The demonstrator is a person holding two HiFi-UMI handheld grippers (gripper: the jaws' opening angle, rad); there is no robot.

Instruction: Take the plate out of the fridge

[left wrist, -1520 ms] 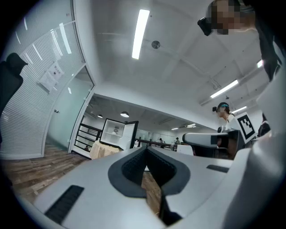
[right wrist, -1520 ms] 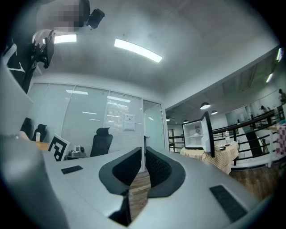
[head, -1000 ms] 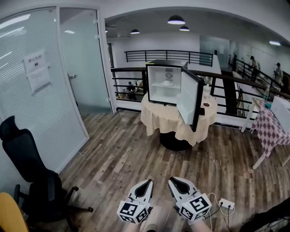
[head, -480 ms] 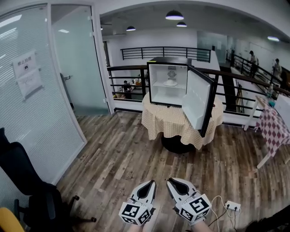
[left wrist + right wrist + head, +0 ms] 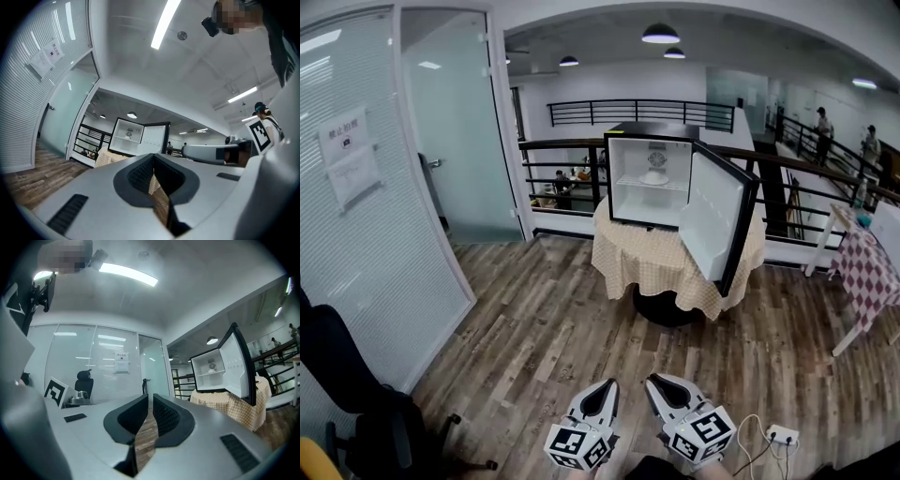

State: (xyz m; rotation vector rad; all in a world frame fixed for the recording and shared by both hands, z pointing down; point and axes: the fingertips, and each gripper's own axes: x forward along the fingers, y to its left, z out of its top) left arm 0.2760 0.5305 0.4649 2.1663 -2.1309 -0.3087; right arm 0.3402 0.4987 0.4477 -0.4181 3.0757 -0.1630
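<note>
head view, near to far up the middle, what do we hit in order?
left tool and right tool side by side, both shut and empty → wood floor → round table with checked cloth → fridge on it, door open → plate on the fridge's shelf → black railing behind

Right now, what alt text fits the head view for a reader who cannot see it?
A small fridge, door swung open, stands on a cloth-covered round table across a wood floor, a white plate on its shelf. At the bottom edge, the left gripper and right gripper sit side by side, both shut and empty.
</note>
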